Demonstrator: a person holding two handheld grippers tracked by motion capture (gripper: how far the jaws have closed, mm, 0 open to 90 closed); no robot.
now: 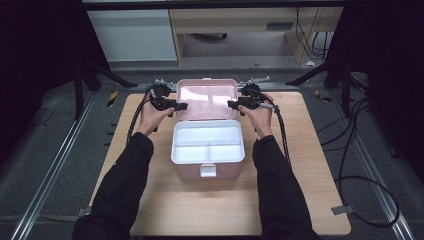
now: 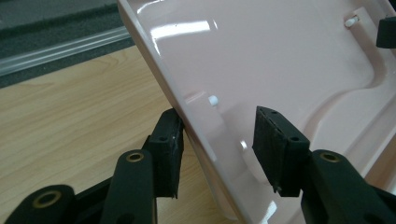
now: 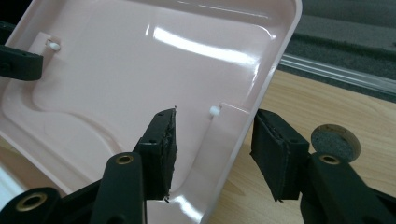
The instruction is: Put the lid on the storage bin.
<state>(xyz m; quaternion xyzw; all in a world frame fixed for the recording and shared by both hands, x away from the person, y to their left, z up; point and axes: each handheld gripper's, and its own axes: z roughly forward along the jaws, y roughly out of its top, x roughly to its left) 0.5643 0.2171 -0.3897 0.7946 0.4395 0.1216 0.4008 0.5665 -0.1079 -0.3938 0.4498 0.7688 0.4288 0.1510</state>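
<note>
The pink lid (image 2: pixel 280 60) of the storage box (image 1: pixel 207 147) stands raised behind the open white tray (image 1: pixel 208 144), and each side edge runs between one gripper's jaws. At the left gripper (image 2: pixel 217 140), the outer pad looks to be touching the lid's outside wall, while the inner pad stands apart from the inside face — so the jaws straddle the rim but are not clamped on it. At the right gripper (image 3: pixel 212 144), the rim again passes between the jaws; the inner pad lies close over the inside face and the outer pad stands clear of the edge, so this grip is not closed either.

Beyond the jaws, a small white peg (image 3: pixel 214 110) sits just past the right gripper's inner pad, and the far gripper's black tip shows at the lid's opposite edge.

The risk, as I judge it — the lid is glossy and thin-walled, and neither gripper pinches it. If one side moves ahead of the other, the rim could slip out and the lid drop onto the tray or fall backward. Squeezing unevenly might also twist the hinge.
</note>
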